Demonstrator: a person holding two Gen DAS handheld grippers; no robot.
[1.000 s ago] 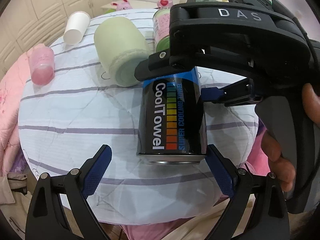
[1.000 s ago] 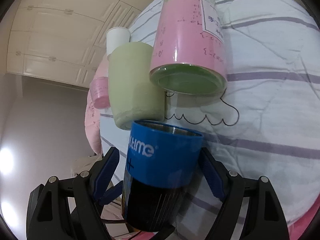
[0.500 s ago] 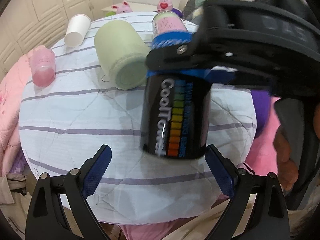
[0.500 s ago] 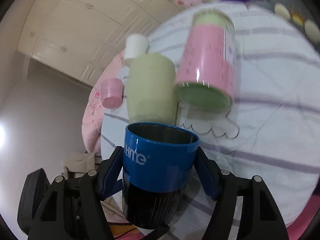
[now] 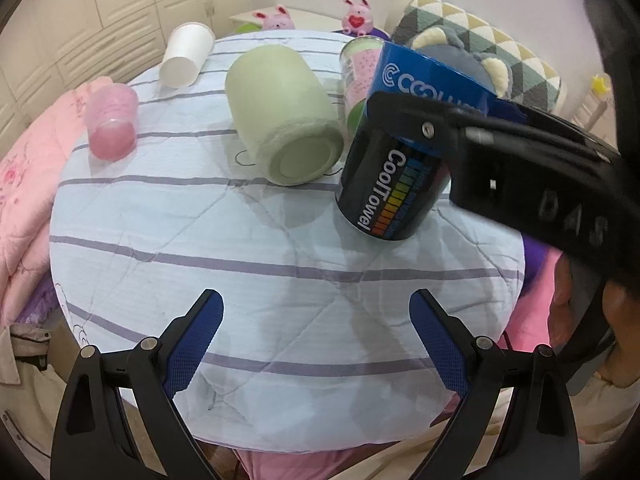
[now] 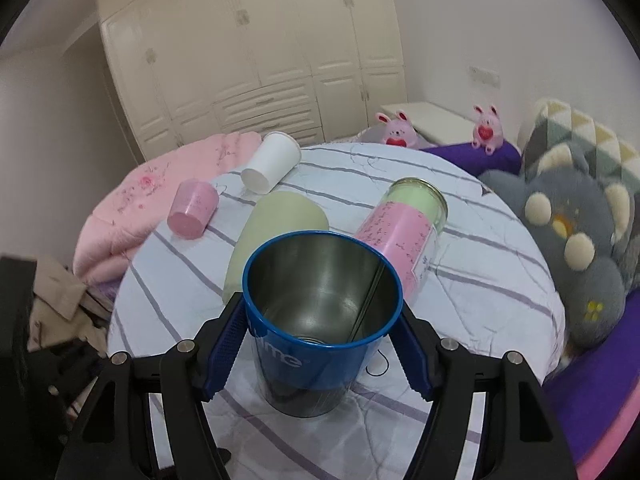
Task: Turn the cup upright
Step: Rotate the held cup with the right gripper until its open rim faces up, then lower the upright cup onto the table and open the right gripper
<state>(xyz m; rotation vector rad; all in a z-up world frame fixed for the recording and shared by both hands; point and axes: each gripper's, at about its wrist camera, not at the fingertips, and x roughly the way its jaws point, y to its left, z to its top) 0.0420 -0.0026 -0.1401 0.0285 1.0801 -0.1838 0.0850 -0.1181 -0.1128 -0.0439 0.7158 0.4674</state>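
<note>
The blue and black "CoolTowel" metal cup is held by my right gripper, which is shut on its blue upper band. The cup is close to upright, mouth up and slightly tilted, just above the striped tablecloth. In the right wrist view I look down into its shiny inside. My left gripper is open and empty, low over the near edge of the table, apart from the cup.
A pale green cup, a pink and green jar, a white paper cup and a small pink cup lie on their sides further back. A grey plush pillow sits to the right.
My right gripper has lifted the cup off the cloth and turned it from lying on its side to nearly upright, mouth up. My left gripper stays open and still.
</note>
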